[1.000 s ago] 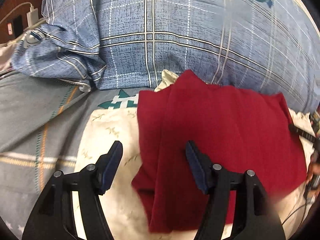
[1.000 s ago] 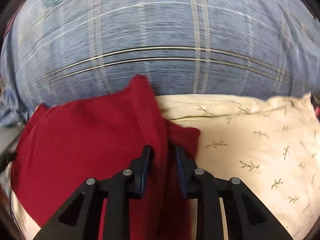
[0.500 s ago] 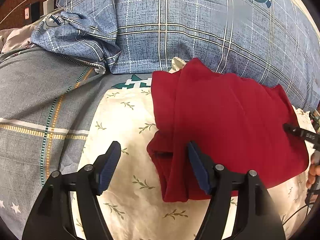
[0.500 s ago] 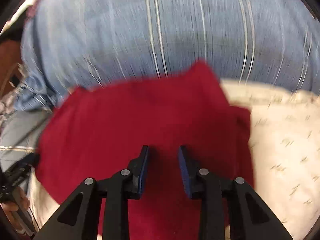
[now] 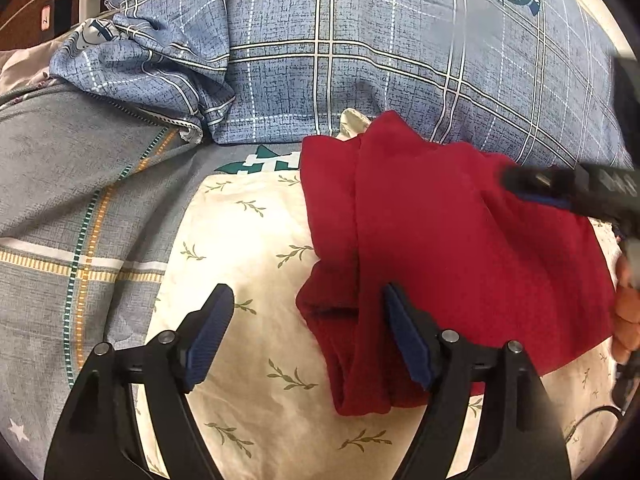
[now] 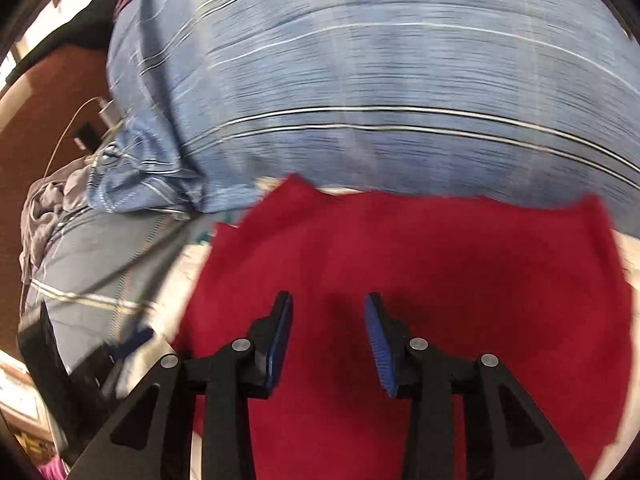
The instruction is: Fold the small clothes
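Red garment (image 5: 460,240) on leaf-print pillow (image 5: 240,248), plaid duvet (image 5: 360,52) behind, both claws parted, empty

**Both grippers let go, right one swings across the red garment**

The right gripper (image 6: 328,336) has let go: a second ago its jaws were pinched on a fold at the red garment's (image 6: 440,280) right edge, and they have just been opening, with nothing between the pads now. It has also swept leftward, so that the garment fills its view where the cream leaf-print pillow (image 5: 248,248) lay before. In the left wrist view the right gripper (image 5: 568,188) reaches further in over the garment's far right part. The left gripper (image 5: 308,340) has just been opening wider too, its pads clear of the cloth.
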Tool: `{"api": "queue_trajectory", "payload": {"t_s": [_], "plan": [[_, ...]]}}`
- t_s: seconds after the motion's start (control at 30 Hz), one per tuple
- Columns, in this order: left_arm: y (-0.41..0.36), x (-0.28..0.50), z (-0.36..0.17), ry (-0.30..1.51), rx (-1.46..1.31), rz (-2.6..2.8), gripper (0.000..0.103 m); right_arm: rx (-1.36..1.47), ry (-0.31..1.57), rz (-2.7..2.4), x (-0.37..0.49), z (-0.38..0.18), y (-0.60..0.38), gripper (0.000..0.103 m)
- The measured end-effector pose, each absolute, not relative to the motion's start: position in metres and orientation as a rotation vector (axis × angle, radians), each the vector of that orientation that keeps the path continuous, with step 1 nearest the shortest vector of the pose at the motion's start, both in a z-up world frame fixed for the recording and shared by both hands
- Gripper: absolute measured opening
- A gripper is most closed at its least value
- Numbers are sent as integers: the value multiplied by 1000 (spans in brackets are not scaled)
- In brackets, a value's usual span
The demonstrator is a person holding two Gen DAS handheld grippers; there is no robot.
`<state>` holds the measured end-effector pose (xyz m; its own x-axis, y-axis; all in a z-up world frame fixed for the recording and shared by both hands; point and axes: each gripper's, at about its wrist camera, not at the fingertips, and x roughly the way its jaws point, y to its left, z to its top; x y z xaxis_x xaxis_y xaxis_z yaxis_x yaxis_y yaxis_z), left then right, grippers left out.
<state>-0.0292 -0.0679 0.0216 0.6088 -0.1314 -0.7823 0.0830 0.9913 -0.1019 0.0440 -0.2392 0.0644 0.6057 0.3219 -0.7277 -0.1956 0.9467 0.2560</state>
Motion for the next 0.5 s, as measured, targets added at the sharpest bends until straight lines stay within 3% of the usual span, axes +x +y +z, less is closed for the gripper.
{"api": "queue_trajectory", "payload": {"t_s": [0.1, 0.2, 0.33, 0.37, 0.4, 0.43, 0.5], "plan": [[-65, -29, 21, 917, -78, -132, 79, 176, 901, 368, 68, 58, -200, 43], [-60, -27, 19, 935, -112, -149, 79, 186, 945, 402, 82, 51, -171, 62], [-55, -25, 18, 954, -145, -168, 79, 100, 986, 401, 108, 36, -137, 62], [-55, -25, 18, 954, -146, -169, 79, 64, 987, 396, 110, 33, -132, 53], [-56, -25, 17, 953, -144, -169, 79, -24, 982, 355, 114, 30, -124, 29], [-56, -24, 17, 953, -143, -168, 79, -75, 980, 308, 117, 28, -120, 18], [-58, -23, 17, 957, -145, -169, 79, -68, 973, 323, 116, 32, -122, 8]]}}
